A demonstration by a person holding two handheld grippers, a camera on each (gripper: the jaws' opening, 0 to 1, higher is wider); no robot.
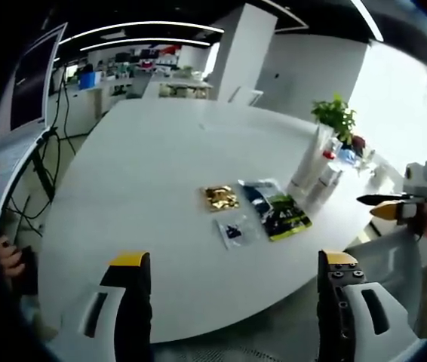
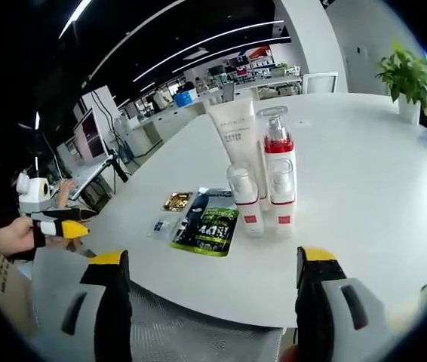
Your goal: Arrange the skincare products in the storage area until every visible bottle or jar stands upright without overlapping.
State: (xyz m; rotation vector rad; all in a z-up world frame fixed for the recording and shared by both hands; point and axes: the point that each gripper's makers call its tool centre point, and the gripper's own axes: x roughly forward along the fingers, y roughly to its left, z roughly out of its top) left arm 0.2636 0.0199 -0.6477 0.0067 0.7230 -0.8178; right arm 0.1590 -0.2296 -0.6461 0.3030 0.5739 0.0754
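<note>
- The big round white table (image 2: 364,151) carries everything I'm steering toward; its near edge curves just beyond both pairs of jaws.
- The tall white squeeze tube (image 2: 234,136) stands cap-down at about 12 o'clock in the right gripper view, upright, at the back of the skincare group. I judge it soft and light, so I'd pinch it low.
- The white pump bottle with a red collar and clear cap (image 2: 280,177) stands just beside it at 1 o'clock. It looks stiff, glossy and top-heavy; I'd grip mid-body.
- The shorter white bottle with a red band (image 2: 245,197) stands in front, touching or nearly touching its neighbours.
- The flat green-and-black sachet (image 2: 208,230) lies at 10 o'clock of the bottles, with a gold foil packet (image 2: 177,200) and a small clear packet (image 2: 162,225) beyond. They look thin and slippery.
- The right gripper (image 2: 212,280) has jaws spread wide, holding nothing.
- The left gripper (image 1: 232,279) likewise sits apart and empty, well short of the packets.
</note>
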